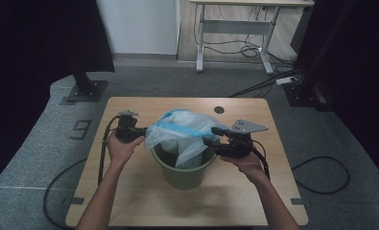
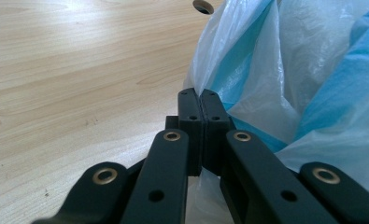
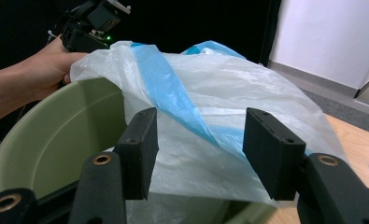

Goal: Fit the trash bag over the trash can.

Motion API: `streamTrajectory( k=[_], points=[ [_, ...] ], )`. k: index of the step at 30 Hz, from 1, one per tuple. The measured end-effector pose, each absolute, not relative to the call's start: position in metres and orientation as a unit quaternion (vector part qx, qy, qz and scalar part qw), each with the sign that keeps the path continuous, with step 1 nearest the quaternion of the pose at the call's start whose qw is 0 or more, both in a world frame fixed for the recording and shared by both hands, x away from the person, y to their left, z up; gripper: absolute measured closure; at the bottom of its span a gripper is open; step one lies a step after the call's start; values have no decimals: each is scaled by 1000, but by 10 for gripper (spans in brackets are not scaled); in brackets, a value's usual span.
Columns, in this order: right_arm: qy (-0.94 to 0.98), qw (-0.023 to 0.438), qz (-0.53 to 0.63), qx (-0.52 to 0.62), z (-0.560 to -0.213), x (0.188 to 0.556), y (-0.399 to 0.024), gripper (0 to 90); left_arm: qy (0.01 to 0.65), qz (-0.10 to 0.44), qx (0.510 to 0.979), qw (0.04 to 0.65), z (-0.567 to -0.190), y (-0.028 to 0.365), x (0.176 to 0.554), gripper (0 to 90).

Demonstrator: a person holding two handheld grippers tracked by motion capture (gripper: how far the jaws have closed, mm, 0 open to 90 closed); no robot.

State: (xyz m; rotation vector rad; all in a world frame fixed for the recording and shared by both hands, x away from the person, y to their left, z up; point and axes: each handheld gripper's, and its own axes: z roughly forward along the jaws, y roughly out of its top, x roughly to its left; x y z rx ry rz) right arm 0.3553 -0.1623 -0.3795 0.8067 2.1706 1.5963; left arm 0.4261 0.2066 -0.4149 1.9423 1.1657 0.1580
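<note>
At mid-table a round olive-green plastic bucket (image 1: 184,168) stands upright, with a thin, crinkly white-and-blue plastic bag (image 1: 182,132) draped over its mouth, its long axis running nine to three o'clock. From nine o'clock the left gripper (image 1: 141,132) lies level, jaws clamped on the bag's edge. From three o'clock the right gripper (image 1: 207,140) points at the bag, jaws parted, film between them unpressed.
</note>
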Motion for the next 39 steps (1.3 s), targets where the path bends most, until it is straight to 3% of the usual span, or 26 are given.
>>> streamTrajectory(
  k=[14, 17, 19, 21, 23, 27, 30, 39],
  points=[
    [785, 161, 529, 280, -379, 370, -145, 431, 465, 61, 777, 419, -414, 204, 427, 891],
    [787, 171, 523, 278, -379, 369, -142, 507, 465, 62, 777, 419, -414, 204, 427, 891],
    [791, 181, 519, 267, -379, 368, -140, 643, 465, 62, 778, 419, -413, 204, 427, 891],
    [794, 182, 517, 264, -379, 368, -140, 669, 465, 62, 778, 419, -413, 204, 427, 891],
    [798, 183, 513, 259, -380, 368, -139, 771, 465, 62, 777, 419, -413, 204, 427, 891],
    [802, 178, 512, 253, -379, 367, -139, 846, 465, 62, 777, 419, -413, 203, 427, 891],
    [803, 176, 511, 250, -379, 367, -139, 887, 465, 62, 777, 419, -413, 204, 427, 891],
    [794, 171, 535, 232, -372, 352, -146, 890, 468, 63, 776, 418, -412, 206, 427, 892]
  ],
)
